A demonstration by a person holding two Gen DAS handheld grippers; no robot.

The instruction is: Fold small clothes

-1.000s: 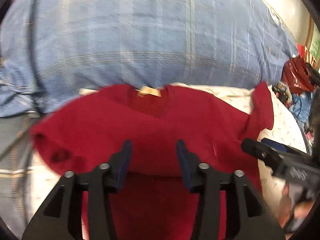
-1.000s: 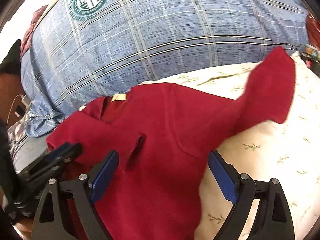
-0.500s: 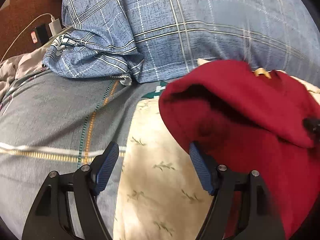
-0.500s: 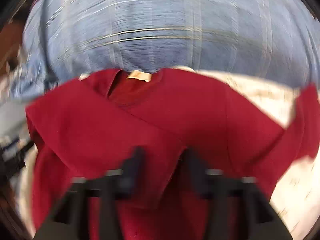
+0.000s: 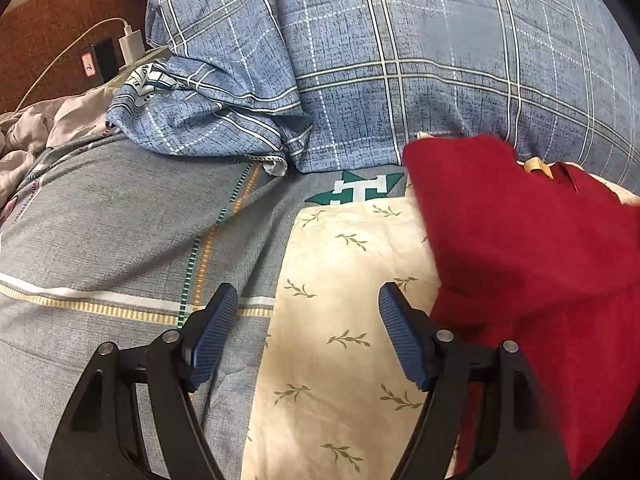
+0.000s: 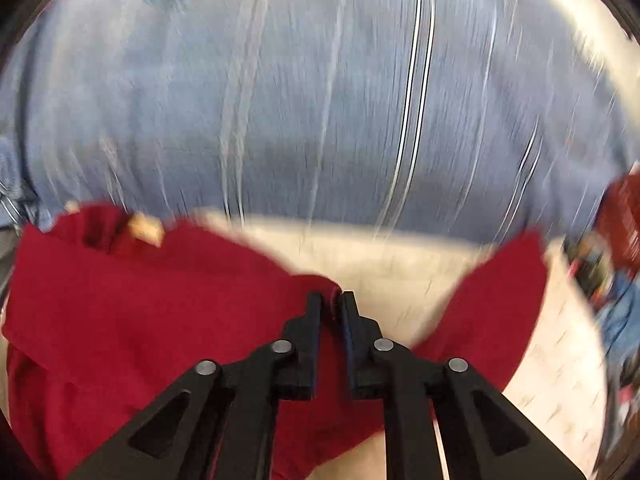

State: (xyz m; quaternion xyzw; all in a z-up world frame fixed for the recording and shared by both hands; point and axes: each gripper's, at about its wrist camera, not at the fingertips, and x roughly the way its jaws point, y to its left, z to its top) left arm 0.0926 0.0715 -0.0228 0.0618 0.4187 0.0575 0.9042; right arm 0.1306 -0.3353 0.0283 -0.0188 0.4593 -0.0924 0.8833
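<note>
Red shirt pinched in right tool

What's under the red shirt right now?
The red shirt lies on a cream leaf-print pillow, which rests on grey bedding. The pillow's part beneath the shirt is covered. The right gripper pinches a fold of the shirt.

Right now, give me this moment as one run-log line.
left gripper: jaws open, holding nothing, over cream pillow | right gripper: jaws shut on red shirt | right sleeve: unfolded
</note>
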